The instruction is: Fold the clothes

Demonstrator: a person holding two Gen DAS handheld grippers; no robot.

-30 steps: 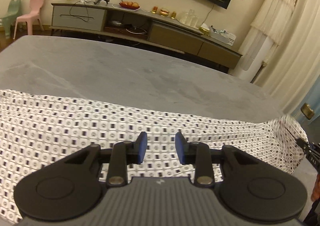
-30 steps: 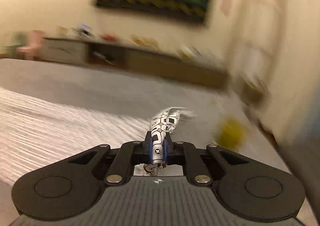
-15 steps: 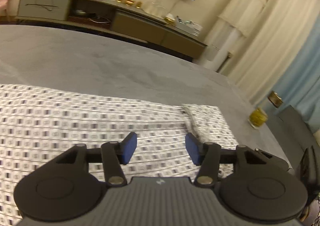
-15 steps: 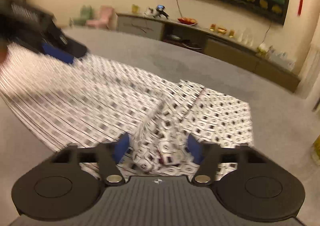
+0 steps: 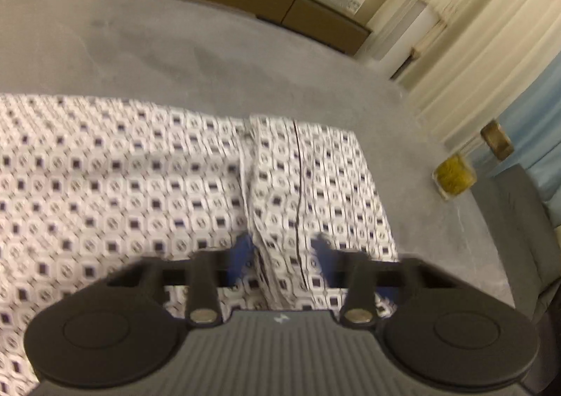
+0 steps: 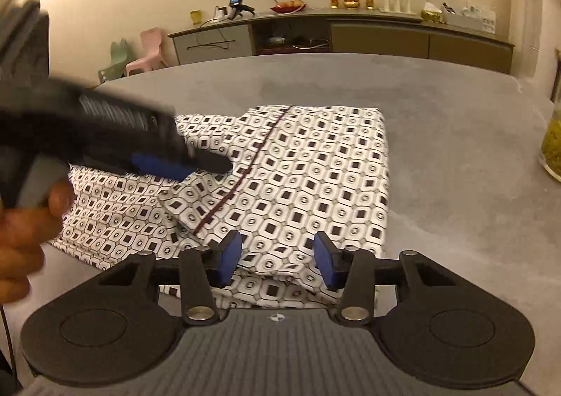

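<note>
A white garment (image 6: 315, 168) printed with dark squares lies on the grey surface (image 6: 455, 150), its right part folded over, with a dark piping line along the flap. My left gripper (image 5: 282, 252) is low over that flap; its jaws are closing with a raised fold of the cloth (image 5: 277, 220) between the blue pads. In the right wrist view the left gripper (image 6: 196, 164) comes in from the left, held by a hand (image 6: 24, 227). My right gripper (image 6: 278, 259) hovers at the near edge of the folded part, jaws apart and closing, pressing on nothing.
A jar of yellow contents (image 5: 454, 177) stands near the surface's right edge (image 6: 552, 147). A long low cabinet (image 6: 350, 35) with small items runs along the far wall. Pale curtains (image 5: 473, 45) hang at the right. Bare grey surface lies beyond the garment.
The right gripper let go of the bunched cloth it was pinching; the cloth now lies folded flat. The left gripper swung right and down onto the flap, and its jaws narrowed.
</note>
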